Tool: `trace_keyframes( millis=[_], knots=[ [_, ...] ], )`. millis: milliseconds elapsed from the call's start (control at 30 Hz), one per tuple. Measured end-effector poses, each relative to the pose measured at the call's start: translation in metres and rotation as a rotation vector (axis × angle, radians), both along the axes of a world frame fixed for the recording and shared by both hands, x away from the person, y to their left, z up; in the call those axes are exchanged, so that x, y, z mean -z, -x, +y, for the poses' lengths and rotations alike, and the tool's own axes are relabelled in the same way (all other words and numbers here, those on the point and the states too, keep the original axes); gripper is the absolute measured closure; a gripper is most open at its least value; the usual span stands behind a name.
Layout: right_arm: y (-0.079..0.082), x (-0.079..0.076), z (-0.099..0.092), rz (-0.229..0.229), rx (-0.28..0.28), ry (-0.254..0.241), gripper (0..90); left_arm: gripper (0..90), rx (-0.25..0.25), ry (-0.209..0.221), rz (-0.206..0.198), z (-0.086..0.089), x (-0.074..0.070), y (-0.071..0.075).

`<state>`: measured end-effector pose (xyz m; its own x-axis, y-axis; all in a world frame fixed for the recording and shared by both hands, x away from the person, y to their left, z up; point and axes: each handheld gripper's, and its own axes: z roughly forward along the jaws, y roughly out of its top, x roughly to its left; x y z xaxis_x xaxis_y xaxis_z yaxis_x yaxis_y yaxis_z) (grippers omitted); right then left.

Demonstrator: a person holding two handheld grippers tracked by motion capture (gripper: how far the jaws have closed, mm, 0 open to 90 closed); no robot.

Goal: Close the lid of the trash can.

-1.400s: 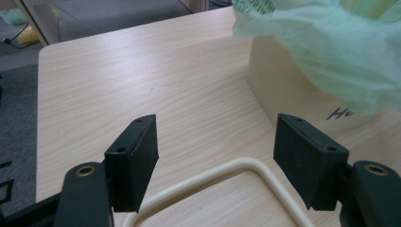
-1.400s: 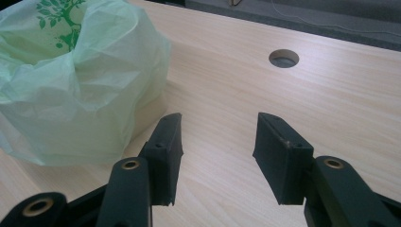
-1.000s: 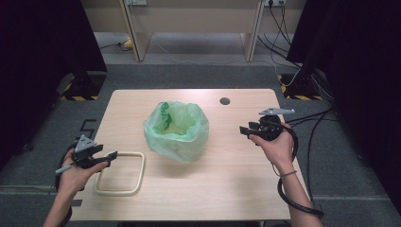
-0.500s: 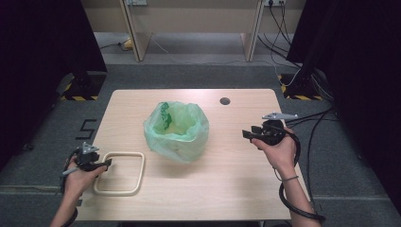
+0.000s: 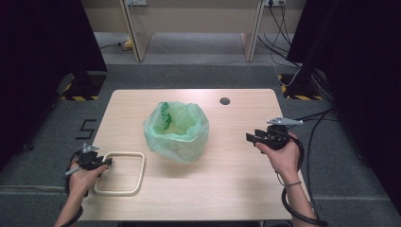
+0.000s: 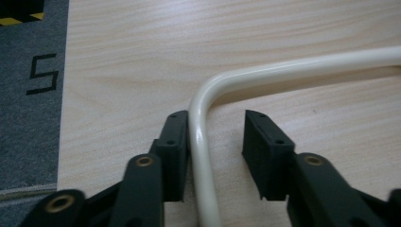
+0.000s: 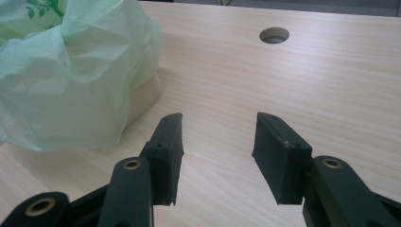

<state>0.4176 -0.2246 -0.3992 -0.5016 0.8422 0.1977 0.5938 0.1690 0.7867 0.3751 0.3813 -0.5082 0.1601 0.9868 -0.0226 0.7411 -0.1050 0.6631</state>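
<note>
At the table's seven-o'clock corner, the left gripper (image 5: 105, 161) sits low over the near-left bend of the cream rounded-square ring (image 5: 119, 173), which lies flat on the wooden table (image 5: 236, 189). From the gripper, the rest of the ring spreads toward three and four o'clock in the high view, with its far side running straight across toward three.

The left gripper view gives the relation that matters. The ring's tube (image 6: 201, 142) runs up between the jaws toward twelve o'clock, then curves off toward two o'clock. So the stretch inside the jaws lies along the gripper's own line, crosswise to the squeeze, which suits a pinch. The jaws have just been closing with the tube between them. The left-hand pad (image 6: 174, 156) looks to be touching or nearly touching the tube, while the other pad (image 6: 265, 156) stands clearly apart from it, with bare wood showing in the gap. The grip is therefore half-made and the ring is not yet clamped.

The right gripper (image 5: 250, 138) hovers at about four o'clock from the green plastic bag (image 5: 176, 131), which sits over a pale container at the table's middle. Its jaws stand partly apart with nothing between them, and in its own view the bag (image 7: 71, 71) lies off toward ten o'clock.

The left hand (image 5: 85, 177) is plainly the nearer one to the ring, and the right is well apart from it, beyond the bag. Judging from this, the coming move is simply to finish the squeeze, bringing the free pad across to the tube.
</note>
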Motion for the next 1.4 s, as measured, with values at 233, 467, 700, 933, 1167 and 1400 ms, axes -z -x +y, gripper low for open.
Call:
trace_keyframes(
  millis=[233,467,700,933,1167,1400],
  knots=[
    [0.003,0.002,-0.004,-0.008,0.008,-0.008,52.9,80.6,-0.111,-0.026,-0.009,-0.01,0.0,0.0],
    [0.004,0.006,-0.006,0.003,0.013,-0.004,53.1,81.2,-0.147,0.027,0.015,-0.01,-0.004,-0.002],
    [0.003,0.006,-0.007,0.001,0.019,-0.005,53.3,81.3,-0.14,0.041,0.007,-0.006,-0.018,0.0],
    [0.002,0.009,-0.006,0.005,0.024,-0.004,53.4,81.4,-0.146,0.053,-0.009,0.0,-0.031,0.001],
    [0.003,0.01,-0.007,0.01,0.027,-0.002,53.4,81.4,-0.155,0.07,-0.031,0.005,-0.047,0.001],
    [0.002,0.007,-0.006,0.006,0.027,-0.002,53.4,81.4,-0.176,0.082,-0.044,0.012,-0.062,-0.003]
  ],
)
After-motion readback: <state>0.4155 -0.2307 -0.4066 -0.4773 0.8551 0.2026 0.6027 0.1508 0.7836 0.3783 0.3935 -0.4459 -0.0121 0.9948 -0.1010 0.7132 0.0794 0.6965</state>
